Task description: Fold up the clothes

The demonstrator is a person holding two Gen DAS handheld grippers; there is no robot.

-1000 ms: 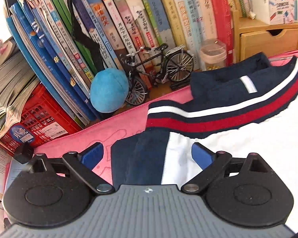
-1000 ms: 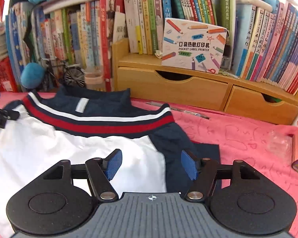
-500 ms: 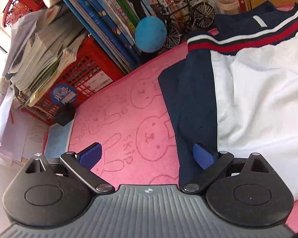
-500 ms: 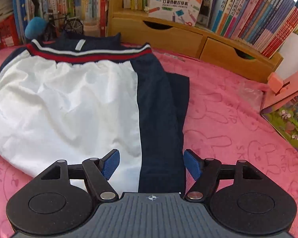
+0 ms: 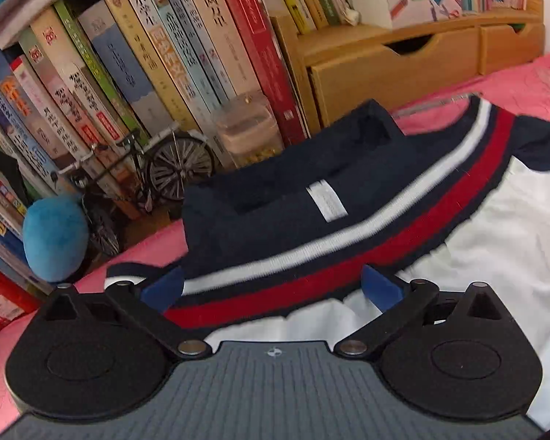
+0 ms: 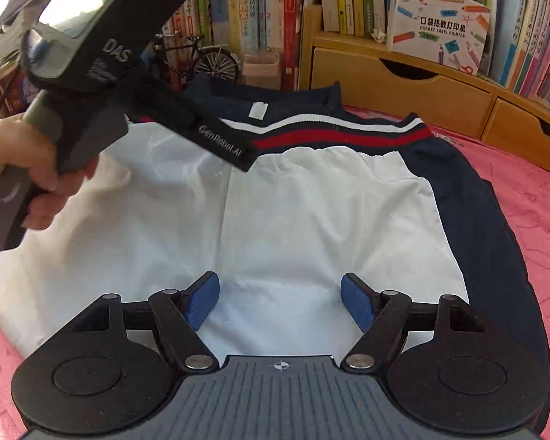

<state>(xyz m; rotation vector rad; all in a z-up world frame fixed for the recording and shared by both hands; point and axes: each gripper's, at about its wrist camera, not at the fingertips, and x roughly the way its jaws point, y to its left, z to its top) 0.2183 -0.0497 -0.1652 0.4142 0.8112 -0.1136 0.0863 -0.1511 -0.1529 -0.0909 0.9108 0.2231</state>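
Left gripper (image 6: 249, 161) body covers the garment (image 6: 311, 220)'s upper-left corner in right wrist view, so its fingertips & whatever they touch can't be made out there; hand (image 6: 29, 168) cut off by frame edge. In left wrist view the red/white stripe band (image 5: 311, 271) is motion-blurred and the gripper housing hides the cloth below it. Book spines (image 5: 146, 73) mostly too blurred to read, garment's white tag (image 5: 326, 203) too small to read.

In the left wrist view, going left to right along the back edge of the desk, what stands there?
Blue plush ball → model bicycle → clear plastic jar → wooden drawer unit.
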